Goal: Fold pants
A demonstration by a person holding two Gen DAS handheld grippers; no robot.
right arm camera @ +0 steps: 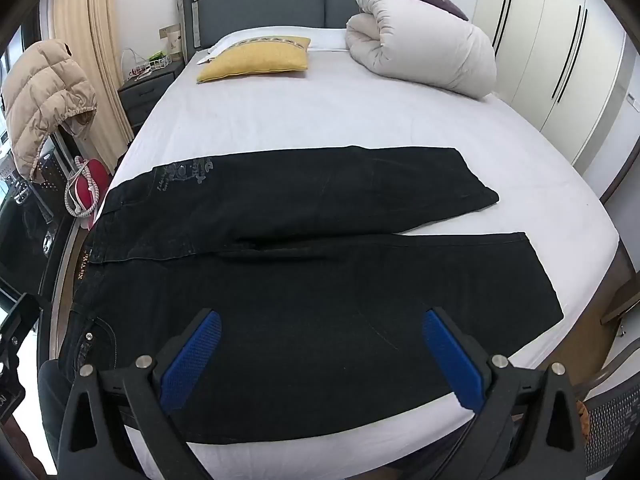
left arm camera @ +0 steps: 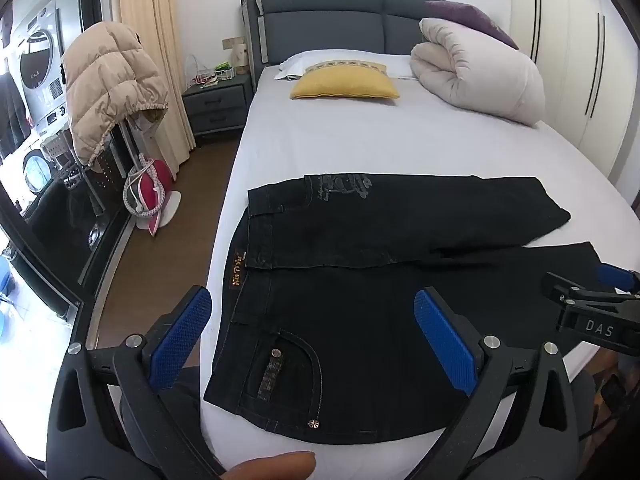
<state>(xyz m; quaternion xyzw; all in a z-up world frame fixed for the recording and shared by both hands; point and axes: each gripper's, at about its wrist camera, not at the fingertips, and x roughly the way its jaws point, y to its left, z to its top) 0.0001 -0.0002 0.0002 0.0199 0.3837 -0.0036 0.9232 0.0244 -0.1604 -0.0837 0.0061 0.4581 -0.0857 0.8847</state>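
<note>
Black jeans [left arm camera: 360, 300] lie flat across the near end of the bed, waistband to the left, both legs stretched to the right; they also show in the right wrist view [right arm camera: 320, 280]. The far leg angles slightly away from the near leg. My left gripper [left arm camera: 312, 320] is open and empty, hovering over the waist and front pocket [left arm camera: 288, 368]. My right gripper [right arm camera: 322, 344] is open and empty, above the near leg close to the bed's front edge. The right gripper's tip shows in the left wrist view [left arm camera: 580, 300] at the right.
The bed's white sheet [left arm camera: 380, 140] carries a yellow pillow [left arm camera: 344, 84] and a rolled duvet [left arm camera: 476, 76] near the headboard. A nightstand [left arm camera: 216, 104], a puffer jacket [left arm camera: 108, 88] on a rack and a red iron [left arm camera: 150, 196] stand left. Wardrobe doors [right arm camera: 560, 60] stand right.
</note>
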